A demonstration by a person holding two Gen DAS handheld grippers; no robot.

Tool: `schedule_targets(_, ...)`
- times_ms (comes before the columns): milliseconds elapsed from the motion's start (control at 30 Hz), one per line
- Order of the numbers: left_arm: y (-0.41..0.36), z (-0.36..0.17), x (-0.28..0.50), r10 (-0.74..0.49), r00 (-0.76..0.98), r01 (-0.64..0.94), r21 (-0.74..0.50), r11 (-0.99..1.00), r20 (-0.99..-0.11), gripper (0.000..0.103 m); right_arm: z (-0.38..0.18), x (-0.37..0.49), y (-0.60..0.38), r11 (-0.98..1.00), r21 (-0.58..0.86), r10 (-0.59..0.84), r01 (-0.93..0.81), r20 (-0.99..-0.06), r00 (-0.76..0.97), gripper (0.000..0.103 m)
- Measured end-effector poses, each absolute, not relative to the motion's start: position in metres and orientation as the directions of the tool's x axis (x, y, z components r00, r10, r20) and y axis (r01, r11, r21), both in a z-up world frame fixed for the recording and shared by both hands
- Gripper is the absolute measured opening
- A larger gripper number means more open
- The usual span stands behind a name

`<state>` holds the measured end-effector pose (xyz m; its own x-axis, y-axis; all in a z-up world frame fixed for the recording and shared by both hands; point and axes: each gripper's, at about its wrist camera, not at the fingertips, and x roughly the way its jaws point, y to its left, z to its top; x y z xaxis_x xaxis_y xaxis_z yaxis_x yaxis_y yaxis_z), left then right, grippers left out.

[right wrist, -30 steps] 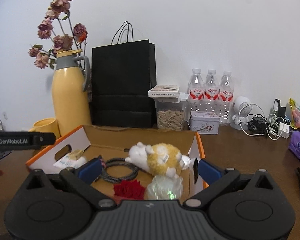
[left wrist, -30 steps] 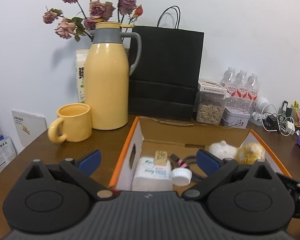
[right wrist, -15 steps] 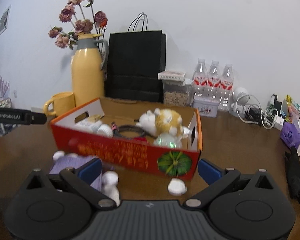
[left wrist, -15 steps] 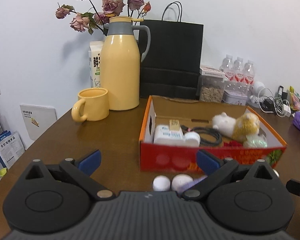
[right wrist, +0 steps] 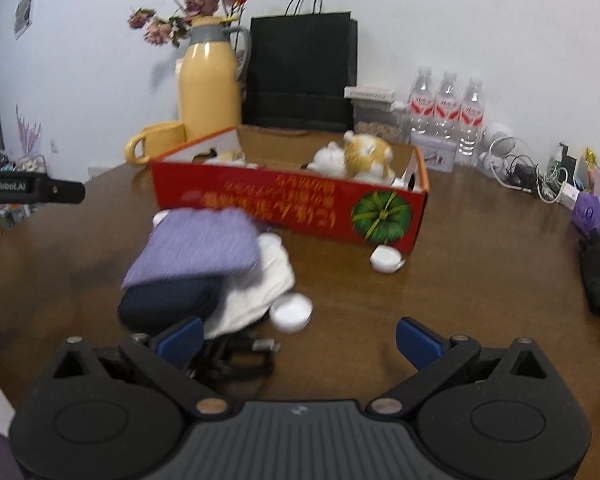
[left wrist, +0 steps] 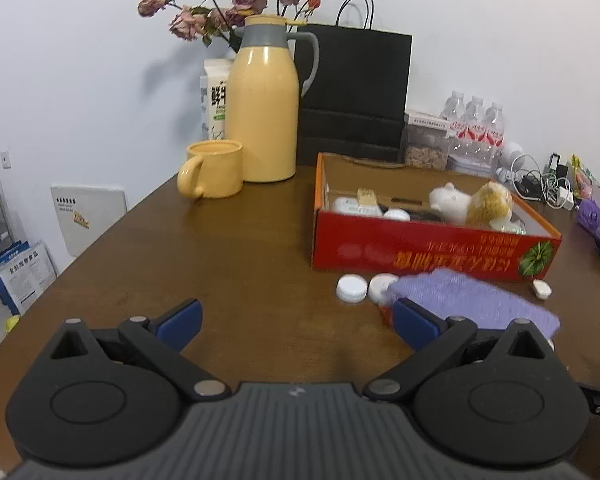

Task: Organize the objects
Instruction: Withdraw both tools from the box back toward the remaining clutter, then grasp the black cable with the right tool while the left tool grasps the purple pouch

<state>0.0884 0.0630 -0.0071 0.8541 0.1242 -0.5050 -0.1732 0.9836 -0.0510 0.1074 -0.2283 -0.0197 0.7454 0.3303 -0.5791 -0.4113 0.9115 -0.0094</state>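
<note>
Left wrist view: your left gripper hangs above the brown wooden table with its blue-padded jaws spread wide and nothing between them. The red cardboard box, printed and rigid with an open top, already contains a fluffy white-and-yellow plush toy, a white packet and other small items that are partly hidden. Judge the task as partly done. Still outside, just in front of the box, lie two flat round white caps, a soft purple cloth with a woven texture, and one more small white cap near the box's right corner. The glossy yellow thermos jug and the matching yellow mug stand apart on the left.

Right wrist view: your right gripper is likewise fully spread and empty, low over the table. The loose pile lies between it and the box: the purple cloth rests on a dark navy pouch, beside crumpled white fabric. A shallow round white lid sits just beside that fabric, a black cable is coiled close to the left finger, and another white cap touches the box front. Treat these items as what remains to be placed in the box; the soft pieces will likely deform when pinched.
</note>
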Motion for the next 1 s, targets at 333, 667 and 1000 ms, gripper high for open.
schedule_targets(333, 0.067, -0.023, 0.078, 0.089, 0.836, -0.162, -0.088, 0.983, -0.542, 0.103, -0.034, 0.107, -0.212, 0.905, 0.012, 0.348, -0.426, -0.599, 0.721, 0.086)
schedule_targets(667, 0.07, -0.026, 0.076, 0.083, 0.833, -0.169, -0.109, 0.98, -0.547, 0.103, -0.037, 0.106, -0.207, 0.884, 0.052, 0.401, -0.465, -0.596, 0.695, 0.057)
schedule_targets(1000, 0.071, -0.029, 0.078, 0.085, 0.826, -0.175, -0.11, 0.978, -0.556, 0.103, -0.037, 0.103, -0.207, 0.876, 0.05, 0.416, -0.479, -0.58, 0.7, 0.054)
